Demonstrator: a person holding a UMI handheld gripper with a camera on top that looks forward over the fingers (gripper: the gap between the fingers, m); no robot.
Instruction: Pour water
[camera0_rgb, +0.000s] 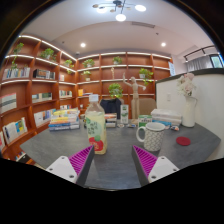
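A clear plastic bottle (95, 127) with a white cap and a green and red label stands upright on the grey table (115, 170), just ahead of my left finger. A pale green mug (153, 134) with a handle on its left side stands ahead of my right finger. My gripper (113, 160) is open, its magenta pads (81, 160) wide apart with only bare table between them. Both bottle and mug lie beyond the fingertips, untouched.
A small red disc (183, 141) lies right of the mug. A white vase with flowers (188, 106) stands at the far right. Stacked books (64, 120) rest on the table's left. Bookshelves (40, 85) with plants line the back wall.
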